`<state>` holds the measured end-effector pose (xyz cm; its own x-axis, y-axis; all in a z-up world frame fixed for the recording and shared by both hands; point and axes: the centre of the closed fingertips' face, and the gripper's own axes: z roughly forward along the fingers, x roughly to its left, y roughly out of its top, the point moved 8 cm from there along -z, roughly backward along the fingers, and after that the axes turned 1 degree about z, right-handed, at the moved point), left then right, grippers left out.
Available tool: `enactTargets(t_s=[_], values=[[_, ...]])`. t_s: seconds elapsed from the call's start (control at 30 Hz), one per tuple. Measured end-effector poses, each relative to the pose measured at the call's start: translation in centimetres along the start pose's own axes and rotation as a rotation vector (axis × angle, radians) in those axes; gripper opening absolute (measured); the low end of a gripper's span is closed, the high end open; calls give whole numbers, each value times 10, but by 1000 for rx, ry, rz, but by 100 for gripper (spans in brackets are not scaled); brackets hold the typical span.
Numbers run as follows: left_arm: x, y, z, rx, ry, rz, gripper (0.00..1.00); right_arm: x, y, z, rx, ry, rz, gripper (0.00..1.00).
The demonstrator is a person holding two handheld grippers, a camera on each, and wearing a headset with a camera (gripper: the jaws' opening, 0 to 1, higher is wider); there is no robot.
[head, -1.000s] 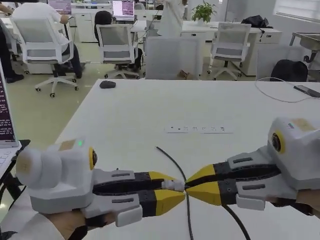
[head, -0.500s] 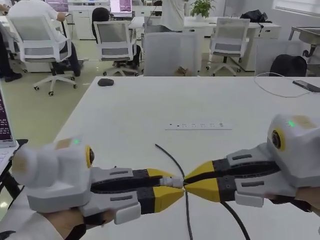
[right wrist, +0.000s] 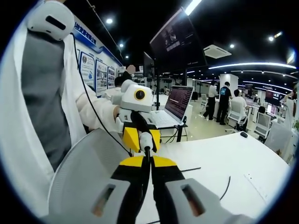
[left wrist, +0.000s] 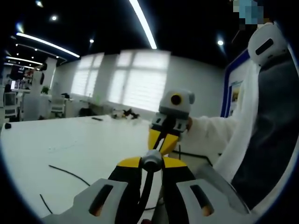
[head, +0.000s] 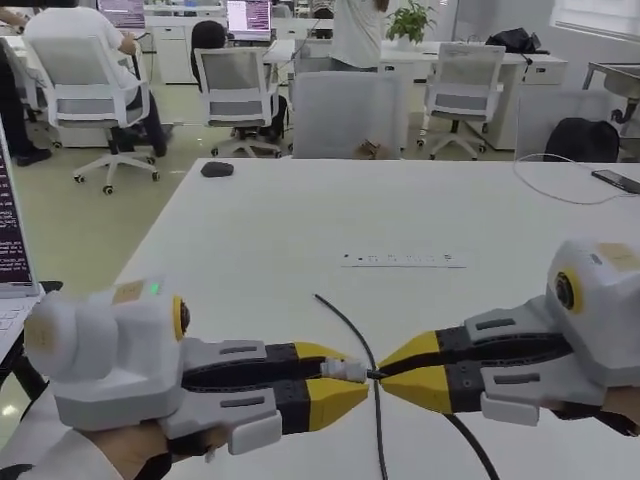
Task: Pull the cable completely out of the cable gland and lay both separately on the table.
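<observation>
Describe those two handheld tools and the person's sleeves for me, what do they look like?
The left gripper and right gripper match: white plastic bodies, black middle sections with grey plates, and pointed yellow jaw tips. A small green light glows on the left one. The person wears white sleeves.

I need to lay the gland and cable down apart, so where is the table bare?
Widest patch: between the mouse and the white strip. Another lies right of the strip, short of the phone. Crowded where the left gripper and right gripper meet at the black cable.
</observation>
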<state>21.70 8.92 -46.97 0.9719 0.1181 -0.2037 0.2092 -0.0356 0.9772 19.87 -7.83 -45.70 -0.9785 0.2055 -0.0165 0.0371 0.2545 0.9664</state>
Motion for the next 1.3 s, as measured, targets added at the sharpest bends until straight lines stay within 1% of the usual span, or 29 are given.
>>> enactTargets(t_s=[0.17, 0.4, 0.53, 0.77, 0.93, 1.03, 1.2, 1.3], values=[[2, 1, -7, -2, 20, -3, 16, -2, -2, -2, 22, -5, -6, 3], [3, 2, -12, -9, 43, -9, 16, -8, -12, -12, 38, -27, 11, 3], [7, 2, -14, -20, 53, -17, 16, -10, -25, -18, 93, -44, 8, 3], [9, 3, -16, -26, 66, -22, 16, -13, -37, -27, 79, -76, 44, 3], [11, 6, -22, -51, 86, -39, 16, -15, -42, -32, 86, -93, 58, 3], [9, 6, -22, -49, 90, -44, 16, -14, -42, -32, 81, -93, 64, 3], [4, 5, -18, -39, 96, -40, 16, -13, -43, -31, 103, -105, 53, 3], [1, 6, -16, -30, 98, -36, 16, -10, -41, -34, 112, -117, 41, 3]])
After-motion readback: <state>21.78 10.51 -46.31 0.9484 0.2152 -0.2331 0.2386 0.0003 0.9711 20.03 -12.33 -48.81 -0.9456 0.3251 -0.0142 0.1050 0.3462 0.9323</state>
